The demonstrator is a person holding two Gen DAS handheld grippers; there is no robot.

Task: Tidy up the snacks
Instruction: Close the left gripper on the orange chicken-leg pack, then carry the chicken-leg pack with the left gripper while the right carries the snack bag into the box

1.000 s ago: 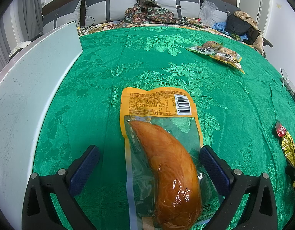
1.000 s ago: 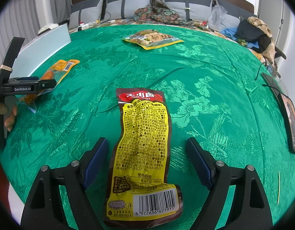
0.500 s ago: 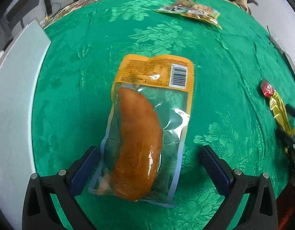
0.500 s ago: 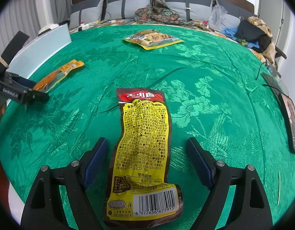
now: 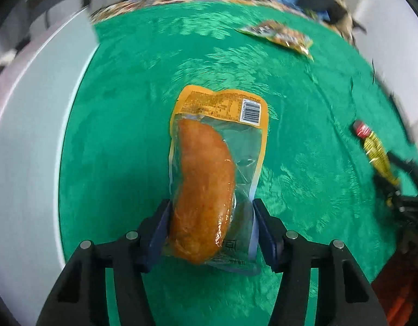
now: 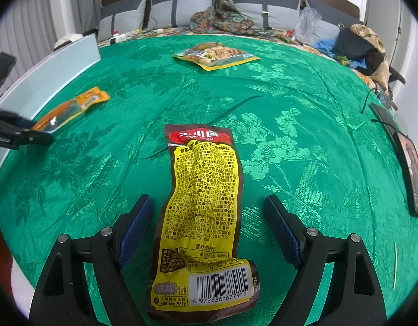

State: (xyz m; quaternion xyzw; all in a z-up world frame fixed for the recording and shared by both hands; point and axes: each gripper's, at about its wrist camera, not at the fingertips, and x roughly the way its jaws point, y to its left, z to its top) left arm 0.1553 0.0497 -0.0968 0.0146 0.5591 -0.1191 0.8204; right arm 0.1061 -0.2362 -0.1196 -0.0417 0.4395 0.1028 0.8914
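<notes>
green bedspread (image 6: 290,87), grey headboard cushions (image 6: 263,8)

On the yellow snack pouch (image 6: 206,217), at its near end: barcode number "6 972636 677915". Left of that barcode: phone number "400-656-9616". Above the barcode: "NRV%", "1126" and "(mg)". Mid-pouch, above that: dense black Chinese print with the code "SC10", its later digits unsure. At the pouch's far end, on the red band: white Chinese brand characters over small letters starting "WANG". Far left of the pouch, on the orange vacuum pack (image 5: 222,163): barcode and print, too blurred to read.
</notes>
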